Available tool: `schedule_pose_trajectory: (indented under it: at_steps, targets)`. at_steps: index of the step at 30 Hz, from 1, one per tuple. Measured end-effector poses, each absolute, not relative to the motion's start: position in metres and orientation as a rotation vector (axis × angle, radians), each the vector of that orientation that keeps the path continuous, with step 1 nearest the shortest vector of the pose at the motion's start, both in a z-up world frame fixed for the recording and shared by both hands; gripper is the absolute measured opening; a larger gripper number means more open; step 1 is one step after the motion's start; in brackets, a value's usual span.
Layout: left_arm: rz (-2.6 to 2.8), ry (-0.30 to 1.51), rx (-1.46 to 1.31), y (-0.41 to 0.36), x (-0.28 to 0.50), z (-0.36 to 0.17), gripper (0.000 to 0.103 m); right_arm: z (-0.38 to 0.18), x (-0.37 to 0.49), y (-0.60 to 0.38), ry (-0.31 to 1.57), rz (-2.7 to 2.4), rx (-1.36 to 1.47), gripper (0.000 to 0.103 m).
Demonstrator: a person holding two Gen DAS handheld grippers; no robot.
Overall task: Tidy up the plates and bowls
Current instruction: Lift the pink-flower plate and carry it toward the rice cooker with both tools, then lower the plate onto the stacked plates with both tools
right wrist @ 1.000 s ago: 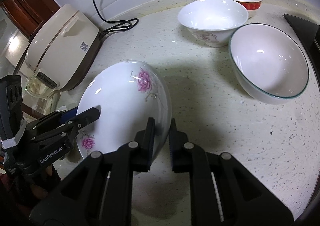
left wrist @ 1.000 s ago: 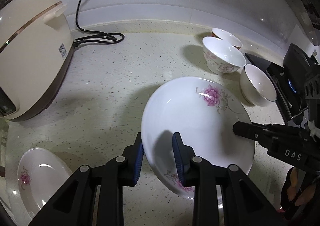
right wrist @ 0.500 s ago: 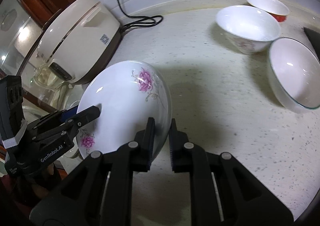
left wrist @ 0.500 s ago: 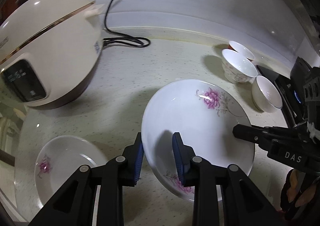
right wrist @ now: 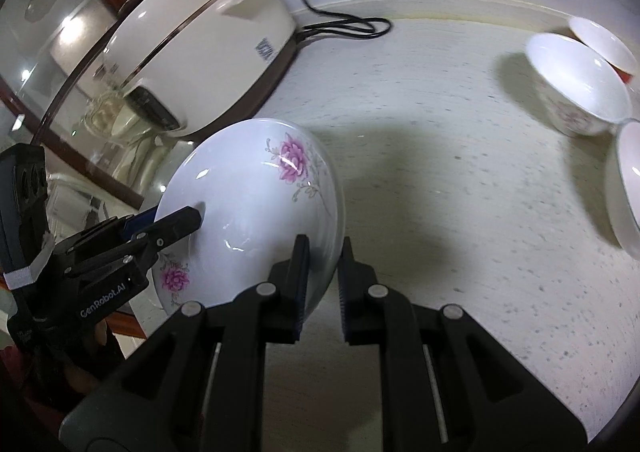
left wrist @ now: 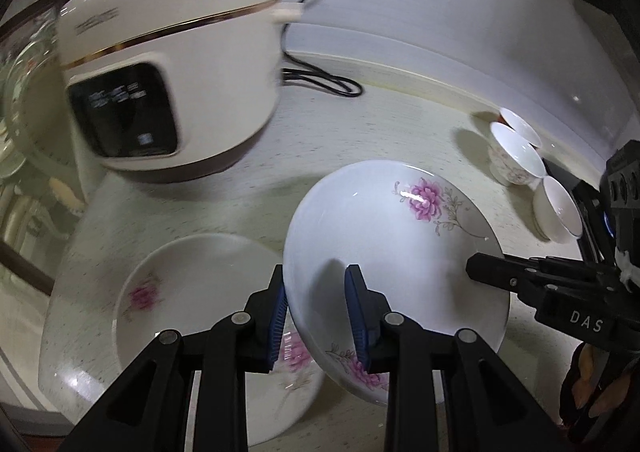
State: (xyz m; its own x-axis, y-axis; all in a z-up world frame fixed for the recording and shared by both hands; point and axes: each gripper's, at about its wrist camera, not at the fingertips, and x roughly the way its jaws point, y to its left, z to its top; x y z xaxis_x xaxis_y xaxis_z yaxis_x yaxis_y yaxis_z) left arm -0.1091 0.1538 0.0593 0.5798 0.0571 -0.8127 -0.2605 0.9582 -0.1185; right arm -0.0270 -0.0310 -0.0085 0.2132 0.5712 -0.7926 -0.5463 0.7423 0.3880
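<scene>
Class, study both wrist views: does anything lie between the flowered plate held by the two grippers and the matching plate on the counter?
Nothing visible does. The held plate, clamped by the left gripper and right gripper, hangs beside the second plate, with only bare counter around.

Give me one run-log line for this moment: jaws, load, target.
left gripper: jaws shut on plate rim | right gripper: jaws shut on opposite rim | flowered plate: lifted, tilted | second plate: on counter, beside
</scene>
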Motion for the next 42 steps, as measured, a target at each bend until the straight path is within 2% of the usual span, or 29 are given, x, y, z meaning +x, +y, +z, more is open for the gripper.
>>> schedule_pose_trajectory:
  at_steps: [18,42]
  targets:
    - [0.387,0.925,-0.371,0.212,-0.16,0.052,0.03,-0.011,-0.048,0.05,1.122,0.935,-0.127,0.017]
    - [0.481,0.976,-0.404,0.231,-0.172,0.035,0.03,-0.026,-0.053,0.09,1.175,0.962,-0.236,0.018]
